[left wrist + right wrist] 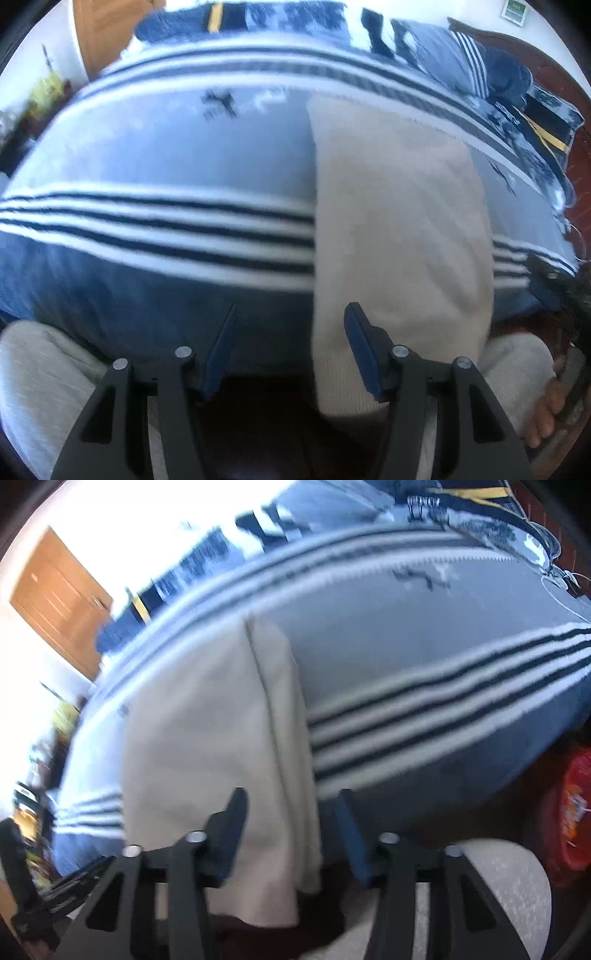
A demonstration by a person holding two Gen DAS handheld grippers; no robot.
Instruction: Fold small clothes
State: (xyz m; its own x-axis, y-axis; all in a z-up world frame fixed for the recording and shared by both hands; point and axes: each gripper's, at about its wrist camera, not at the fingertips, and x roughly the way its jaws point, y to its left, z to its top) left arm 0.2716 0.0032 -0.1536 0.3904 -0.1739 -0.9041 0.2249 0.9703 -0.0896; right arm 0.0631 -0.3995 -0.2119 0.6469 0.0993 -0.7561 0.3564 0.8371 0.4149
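A beige folded garment (399, 229) lies lengthwise on a blue bedspread with white and navy stripes (147, 155). Its near end hangs over the bed's front edge. My left gripper (291, 345) is open above that near end, with the garment's left edge in the gap and the right finger in front of the cloth. In the right wrist view the same garment (199, 738) shows a folded seam along its right side. My right gripper (290, 830) is open with that right edge between its fingers, the pads apart from the cloth.
Knees in light grey trousers (40, 391) sit just below the bed edge, with a bare hand (546, 410) at the right. Blue patterned pillows (443, 59) lie at the far side. A wooden door (55, 602) and a red package (569, 812) flank the bed.
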